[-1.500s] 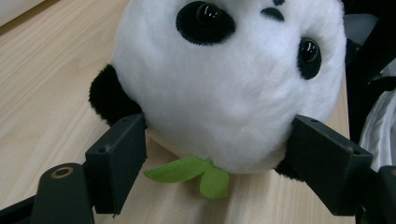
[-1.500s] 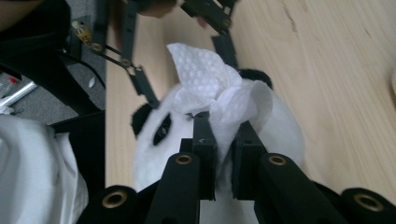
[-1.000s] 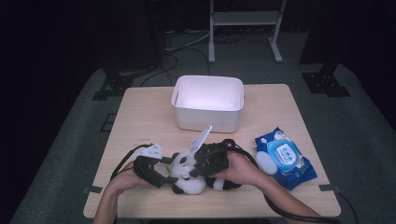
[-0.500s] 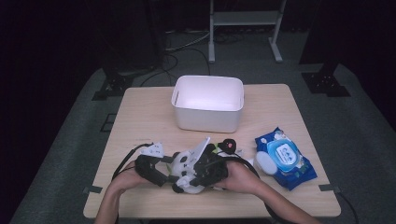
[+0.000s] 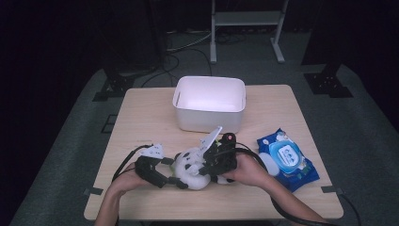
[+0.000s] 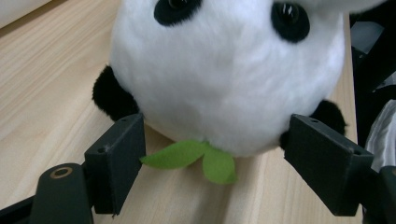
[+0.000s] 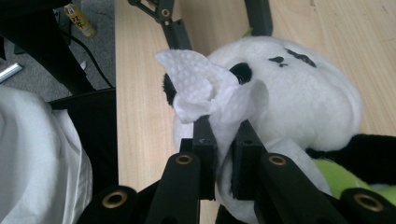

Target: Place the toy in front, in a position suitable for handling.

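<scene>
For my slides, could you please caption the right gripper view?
Right gripper, jaws shut on a white wipe, beside the face of a toy panda on the wooden table.

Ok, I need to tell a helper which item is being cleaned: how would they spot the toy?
Start at the white bin in the middle of the wooden table and come toward the near edge. There, between the two grippers, lies the plush panda: white and fluffy, with black patches and a green leaf.
</scene>
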`<state>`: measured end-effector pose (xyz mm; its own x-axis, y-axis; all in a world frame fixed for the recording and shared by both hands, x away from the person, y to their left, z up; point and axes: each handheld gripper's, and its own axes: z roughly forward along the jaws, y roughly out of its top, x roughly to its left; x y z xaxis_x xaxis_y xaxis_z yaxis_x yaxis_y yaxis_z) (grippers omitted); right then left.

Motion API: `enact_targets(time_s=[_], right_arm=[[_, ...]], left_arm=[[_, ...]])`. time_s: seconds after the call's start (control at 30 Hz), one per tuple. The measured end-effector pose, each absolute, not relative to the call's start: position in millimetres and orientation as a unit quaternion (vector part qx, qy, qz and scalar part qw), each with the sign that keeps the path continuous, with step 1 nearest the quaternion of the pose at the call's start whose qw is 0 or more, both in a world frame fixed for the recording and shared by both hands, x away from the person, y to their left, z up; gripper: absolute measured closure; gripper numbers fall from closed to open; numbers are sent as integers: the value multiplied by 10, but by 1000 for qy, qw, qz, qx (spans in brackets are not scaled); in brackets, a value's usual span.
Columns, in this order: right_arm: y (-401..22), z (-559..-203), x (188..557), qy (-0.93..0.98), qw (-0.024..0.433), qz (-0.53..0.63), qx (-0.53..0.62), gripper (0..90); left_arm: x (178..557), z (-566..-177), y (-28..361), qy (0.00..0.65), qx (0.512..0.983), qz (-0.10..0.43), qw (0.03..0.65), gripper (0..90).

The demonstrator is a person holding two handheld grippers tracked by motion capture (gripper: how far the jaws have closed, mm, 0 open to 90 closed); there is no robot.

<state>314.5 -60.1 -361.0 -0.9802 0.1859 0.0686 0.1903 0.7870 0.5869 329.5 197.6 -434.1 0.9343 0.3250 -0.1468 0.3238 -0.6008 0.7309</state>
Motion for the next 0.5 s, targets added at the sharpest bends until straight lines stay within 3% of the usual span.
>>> enact_targets(time_s=[0.5], right_arm=[[-628,-3411,3269,-932,-14,-345,-113,817]], left_arm=[[3273,-4311,1948,175,895,5,409,193]])
